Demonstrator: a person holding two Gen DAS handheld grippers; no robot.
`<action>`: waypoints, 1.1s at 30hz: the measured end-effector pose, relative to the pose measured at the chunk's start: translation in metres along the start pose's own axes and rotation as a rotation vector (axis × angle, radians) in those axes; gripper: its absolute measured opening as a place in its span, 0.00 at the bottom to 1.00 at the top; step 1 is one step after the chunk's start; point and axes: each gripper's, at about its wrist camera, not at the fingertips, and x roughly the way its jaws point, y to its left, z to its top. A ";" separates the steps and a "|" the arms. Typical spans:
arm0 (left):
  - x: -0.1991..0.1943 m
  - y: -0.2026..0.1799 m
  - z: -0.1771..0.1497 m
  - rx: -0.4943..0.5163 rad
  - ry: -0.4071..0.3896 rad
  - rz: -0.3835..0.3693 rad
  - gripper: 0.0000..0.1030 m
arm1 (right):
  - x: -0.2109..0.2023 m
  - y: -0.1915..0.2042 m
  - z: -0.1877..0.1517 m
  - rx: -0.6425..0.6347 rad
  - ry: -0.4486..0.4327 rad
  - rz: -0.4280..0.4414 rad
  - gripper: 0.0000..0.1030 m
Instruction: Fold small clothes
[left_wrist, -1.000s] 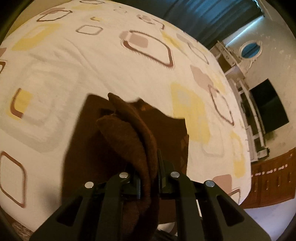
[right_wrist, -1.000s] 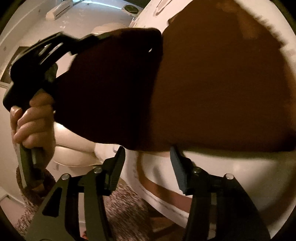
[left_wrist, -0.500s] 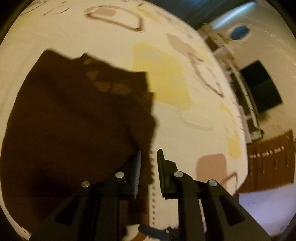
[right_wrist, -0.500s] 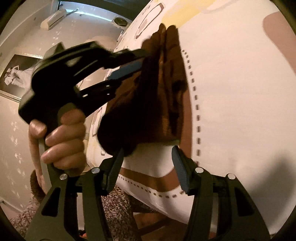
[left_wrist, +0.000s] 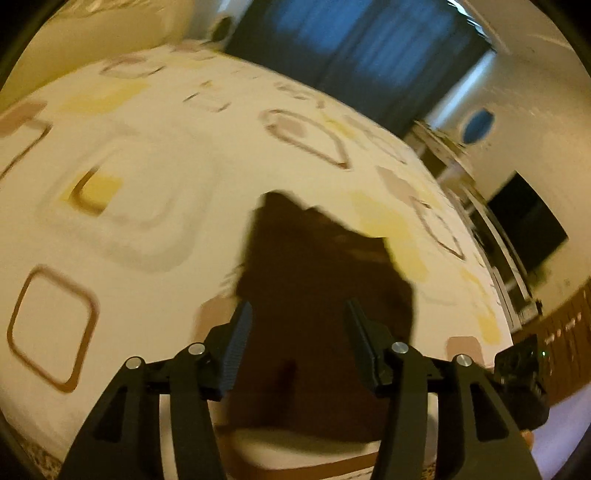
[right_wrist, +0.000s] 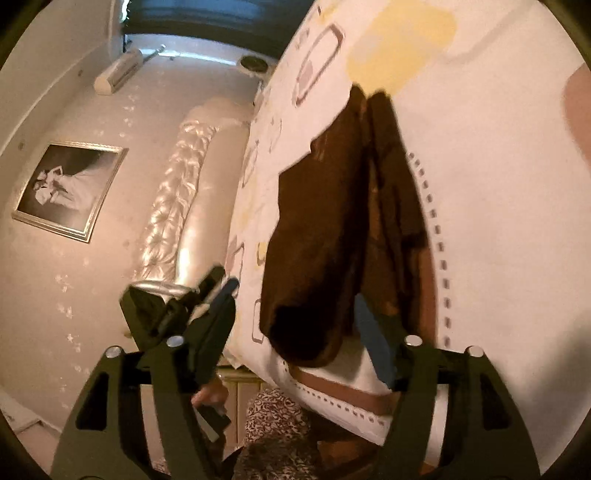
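Observation:
A dark brown small garment (left_wrist: 317, 295) lies folded on the bed near its front edge. It also shows in the right wrist view (right_wrist: 332, 236), with layered folds. My left gripper (left_wrist: 297, 317) is open and empty, hovering just above the near part of the garment. It also shows in the right wrist view (right_wrist: 214, 291) at the left, off the cloth. My right gripper (right_wrist: 295, 325) is open and empty, its jaws standing either side of the garment's near end without holding it.
The bed sheet (left_wrist: 147, 206) is white with brown and yellow squares. A padded headboard (right_wrist: 177, 206), a framed picture (right_wrist: 70, 188), dark curtains (left_wrist: 351, 55), a black TV (left_wrist: 524, 225) and a patterned rug (right_wrist: 273, 432) surround the bed.
My left gripper was shut on the brown garment, laid it down, opened wide and pulled back. The garment now lies folded on the bed. My right gripper stayed open.

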 end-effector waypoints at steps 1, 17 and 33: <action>0.001 0.006 -0.004 -0.016 0.007 0.005 0.51 | 0.002 -0.001 0.009 0.001 0.002 -0.019 0.65; 0.014 0.053 -0.038 -0.129 0.074 -0.024 0.53 | 0.055 0.005 0.052 -0.014 -0.044 -0.112 0.65; 0.013 0.039 -0.036 -0.067 0.049 -0.084 0.61 | 0.073 0.041 0.098 -0.243 -0.097 -0.255 0.09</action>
